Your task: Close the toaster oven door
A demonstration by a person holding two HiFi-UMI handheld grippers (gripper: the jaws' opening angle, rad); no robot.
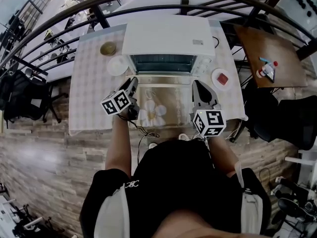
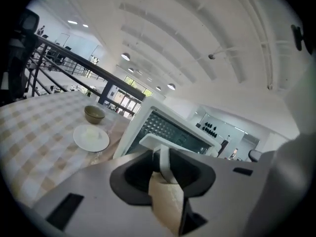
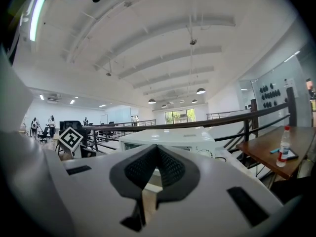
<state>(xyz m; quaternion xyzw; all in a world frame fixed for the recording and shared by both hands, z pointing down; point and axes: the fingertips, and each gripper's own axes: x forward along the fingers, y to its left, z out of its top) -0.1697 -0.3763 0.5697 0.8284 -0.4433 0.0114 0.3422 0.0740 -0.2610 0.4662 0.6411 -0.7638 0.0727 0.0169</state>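
Beige checked cloth is spread over the bench. At nine to ten o'clock from the toaster oven, an olive bowl and a white plate are set close together. The left gripper is held at the nine o'clock side of the door. Its fingers are seen a little apart, with a white bar of that door caught between them, apparently gripped. The toaster oven is placed at twelve o'clock on the bench. Its door is let down toward six o'clock, glass upward, not yet closed. The right gripper is poised at the door's three o'clock side, its fingers brought together on nothing. Beyond it, at two o'clock from the door, a small plate with something red is set.

The door is judged stiff and fairly light. It is hinged along its far edge, so it is expected to swing rather than slide. Its glass is likely slippery and breakable, so hold is best taken on the white frame or handle. The last part of the swing is best eased so that nothing is slammed.
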